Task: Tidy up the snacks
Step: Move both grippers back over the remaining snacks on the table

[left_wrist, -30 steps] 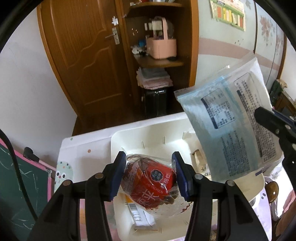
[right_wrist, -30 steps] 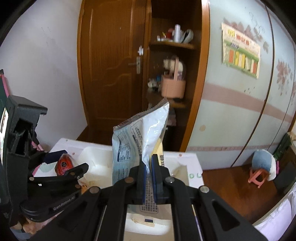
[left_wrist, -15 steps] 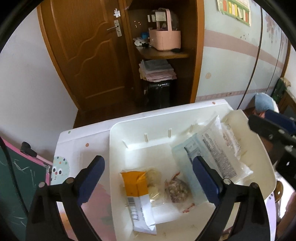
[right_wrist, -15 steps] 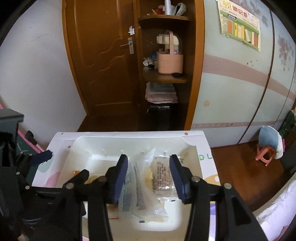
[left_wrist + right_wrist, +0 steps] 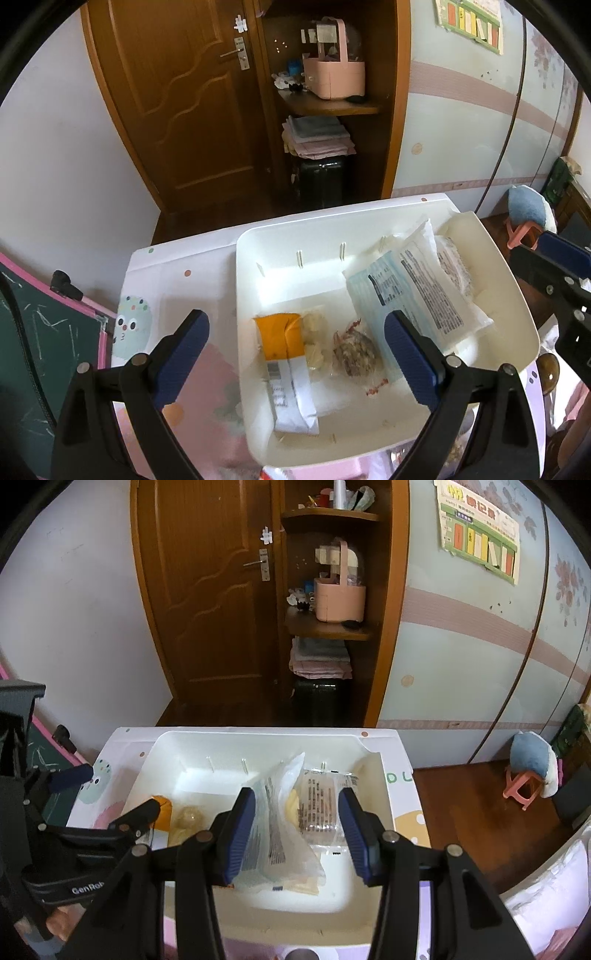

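A white tray (image 5: pixel 513 284) on a small white table holds the snacks. In the left wrist view an orange-and-white packet (image 5: pixel 286 362), a clear bag with brown bits (image 5: pixel 354 350) and a pale blue printed bag (image 5: pixel 413 291) lie in it. My left gripper (image 5: pixel 295 354) is open and empty above the tray. My right gripper (image 5: pixel 297 834) is open over the pale blue bag (image 5: pixel 273 827) and a clear printed packet (image 5: pixel 317 801) in the tray (image 5: pixel 373 775); it also shows at the right edge of the left wrist view (image 5: pixel 554 269).
The table (image 5: pixel 177 277) stands against a white wall, with a wooden door (image 5: pixel 184 103) and shelves holding a pink basket (image 5: pixel 334 79) behind it. A green chalkboard (image 5: pixel 33 354) with a pink frame is at the left. A small stool with a blue cushion (image 5: pixel 532 768) stands at the right.
My left gripper opened and let go of the red snack bag. My right gripper opened and let go of the pale blue bag, which now lies in the tray. Both grippers have pulled back.
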Motion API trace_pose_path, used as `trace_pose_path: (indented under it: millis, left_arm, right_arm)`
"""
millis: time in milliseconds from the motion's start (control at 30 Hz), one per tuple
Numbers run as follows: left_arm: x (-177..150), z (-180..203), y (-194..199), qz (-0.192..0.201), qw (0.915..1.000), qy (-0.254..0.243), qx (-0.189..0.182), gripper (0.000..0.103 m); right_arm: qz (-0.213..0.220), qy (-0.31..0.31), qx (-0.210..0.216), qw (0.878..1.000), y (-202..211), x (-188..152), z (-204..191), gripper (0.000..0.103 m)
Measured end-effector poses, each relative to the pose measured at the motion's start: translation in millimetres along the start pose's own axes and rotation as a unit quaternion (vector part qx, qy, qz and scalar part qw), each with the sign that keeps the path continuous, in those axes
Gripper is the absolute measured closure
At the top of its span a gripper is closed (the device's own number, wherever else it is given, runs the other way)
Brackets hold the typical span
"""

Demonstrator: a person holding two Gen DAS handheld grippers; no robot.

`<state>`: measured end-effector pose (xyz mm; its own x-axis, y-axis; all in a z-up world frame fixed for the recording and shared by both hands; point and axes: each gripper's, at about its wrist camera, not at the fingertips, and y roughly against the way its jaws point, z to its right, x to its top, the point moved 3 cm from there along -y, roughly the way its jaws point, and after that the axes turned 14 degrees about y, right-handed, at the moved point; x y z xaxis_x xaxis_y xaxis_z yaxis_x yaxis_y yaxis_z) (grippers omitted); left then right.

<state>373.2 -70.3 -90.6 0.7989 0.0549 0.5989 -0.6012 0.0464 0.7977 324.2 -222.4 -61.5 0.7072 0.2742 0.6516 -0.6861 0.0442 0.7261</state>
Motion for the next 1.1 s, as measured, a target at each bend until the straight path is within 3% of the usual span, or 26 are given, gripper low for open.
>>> trace_pose_path:
  millis: [667, 900, 1100]
  left_arm:
    - [-38, -49, 141, 0.059, 0.9983, 0.002, -0.006, 0.007]
    - [-85, -73, 172, 0.062, 0.9979, -0.001, -0.021, 0.004]
    - [-149, -86, 161, 0.02, 0.9986, -0.002, -0.05, 0.004]
  right_arm:
    - [0.037, 0.018, 0.008, 0.999, 120, -27, -26, 0.052]
    - [0.037, 0.015, 0.032, 0.999, 144, -61, -41, 0.044]
    - [0.008, 0.013, 0.046, 0.999, 132, -111, -54, 0.043]
